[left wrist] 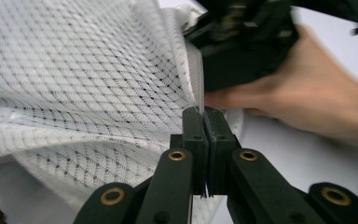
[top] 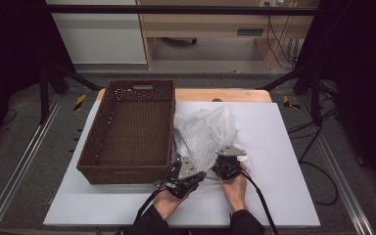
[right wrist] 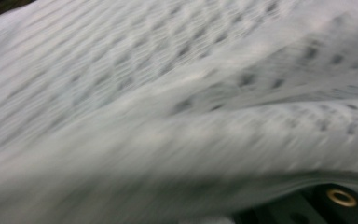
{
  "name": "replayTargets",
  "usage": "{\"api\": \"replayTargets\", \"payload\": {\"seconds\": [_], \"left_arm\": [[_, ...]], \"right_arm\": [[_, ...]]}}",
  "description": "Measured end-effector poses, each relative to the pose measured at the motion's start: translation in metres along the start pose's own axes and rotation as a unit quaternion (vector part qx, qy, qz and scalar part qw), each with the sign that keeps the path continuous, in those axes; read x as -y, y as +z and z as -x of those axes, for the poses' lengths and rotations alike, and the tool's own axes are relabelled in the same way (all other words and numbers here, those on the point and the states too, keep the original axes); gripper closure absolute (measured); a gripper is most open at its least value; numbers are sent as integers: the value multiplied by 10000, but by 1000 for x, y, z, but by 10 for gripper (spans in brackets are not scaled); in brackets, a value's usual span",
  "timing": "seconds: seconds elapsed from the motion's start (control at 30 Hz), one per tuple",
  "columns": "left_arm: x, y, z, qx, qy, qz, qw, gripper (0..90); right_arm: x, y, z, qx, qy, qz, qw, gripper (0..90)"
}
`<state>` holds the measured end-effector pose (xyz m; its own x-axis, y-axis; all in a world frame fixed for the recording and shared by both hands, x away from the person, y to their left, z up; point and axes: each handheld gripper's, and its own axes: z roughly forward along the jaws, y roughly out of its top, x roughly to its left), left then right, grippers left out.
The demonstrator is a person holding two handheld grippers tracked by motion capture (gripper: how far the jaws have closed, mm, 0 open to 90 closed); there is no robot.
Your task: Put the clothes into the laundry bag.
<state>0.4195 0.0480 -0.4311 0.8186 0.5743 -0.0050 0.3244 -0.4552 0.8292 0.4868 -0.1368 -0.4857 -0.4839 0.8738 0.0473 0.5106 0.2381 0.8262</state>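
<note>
The woven basket (top: 127,132) at the left is dark brown, its weave showing as a fine ribbed texture, and it sits on a pale grey-white mat (top: 284,161) laid over a light wooden table (top: 215,95). Just right of it the mesh fabric (top: 203,137) is white with a regular diamond net of small dark dots (blurred in the right gripper view). Both grippers, left gripper (left wrist: 204,116) and right gripper (top: 227,165), are black with brass-coloured rivets and grey top plates.
</note>
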Motion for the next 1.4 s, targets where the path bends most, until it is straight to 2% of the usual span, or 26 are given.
{"api": "replayTargets", "payload": {"seconds": [0.03,0.1,0.13,0.17,0.27,0.3,0.33,0.4,0.43,0.5,0.53,0.57,0.63,0.67,0.7,0.73,0.77,0.83,0.9,0.97,1.03,1.07,1.1,1.2,1.3,1.4], "left_arm": [[0,-1,1,21,-17,19,10000,881],[2,-1,2,30,-21,13,10000,881],[3,-1,3,17,-17,-1,10000,881],[5,1,3,11,-21,-30,10000,881],[8,6,2,23,-19,-97,9999,881],[10,10,1,23,-29,-140,9999,880],[10,10,1,23,-29,-140,9999,880],[12,14,1,13,-22,-172,9998,879],[13,16,2,8,-25,-161,9999,877],[15,19,1,1,-27,-221,9998,875],[15,20,1,-1,-43,-223,9997,875],[15,21,0,20,-40,-217,9998,870],[15,21,0,102,-64,-198,9997,810],[15,19,0,177,-88,-182,9996,721],[15,19,0,177,-88,-182,9996,679],[15,15,1,131,-116,-149,9997,679],[16,12,2,121,-139,-126,9997,637],[20,0,2,61,-119,-73,9999,580],[25,-8,2,-27,-103,-100,9999,532],[35,-17,2,-107,-109,-144,9998,509],[44,-22,-1,-163,-218,-197,9994,504],[49,-23,-3,-181,-268,-230,9992,505],[55,-23,-6,-242,-358,-271,9987,511],[59,-21,-8,-300,-467,-296,9980,520],[63,-12,-6,-421,-398,-443,9973,521],[65,-6,-7,-594,-363,-539,9961,528]], "right_arm": [[-3,7,6,159,231,26,9996,838],[-4,8,7,256,283,22,9993,837],[-6,10,8,429,242,10,9988,834],[-6,11,7,483,231,17,9986,827],[-5,7,5,483,45,-78,9988,769],[-3,-3,7,418,50,-179,9990,678],[-3,-3,7,418,50,-179,9990,678],[1,-20,9,286,139,-224,9992,573],[6,-39,12,182,25,-171,9997,524],[13,-58,15,74,-62,-157,9998,477],[13,-58,15,74,-62,-157,9998,477],[17,-67,19,63,-127,-125,9998,480],[27,-82,29,170,-184,59,9997,476],[33,-84,44,452,-77,31,9989,475],[33,-84,44,452,-77,31,9989,475],[33,-82,49,581,0,-59,9983,473],[35,-77,57,708,136,-158,9973,481],[36,-69,65,689,235,-283,9969,487],[37,-59,66,709,222,-467,9961,521],[38,-57,66,720,164,-422,9964,703],[38,-59,66,745,172,-499,9958,875],[38,-62,66,777,178,-548,9953,900],[41,-67,67,731,179,-598,9954,900],[46,-75,66,669,179,-594,9958,900],[54,-87,60,581,207,-618,9962,900],[60,-95,51,491,122,-607,9969,900]]}}
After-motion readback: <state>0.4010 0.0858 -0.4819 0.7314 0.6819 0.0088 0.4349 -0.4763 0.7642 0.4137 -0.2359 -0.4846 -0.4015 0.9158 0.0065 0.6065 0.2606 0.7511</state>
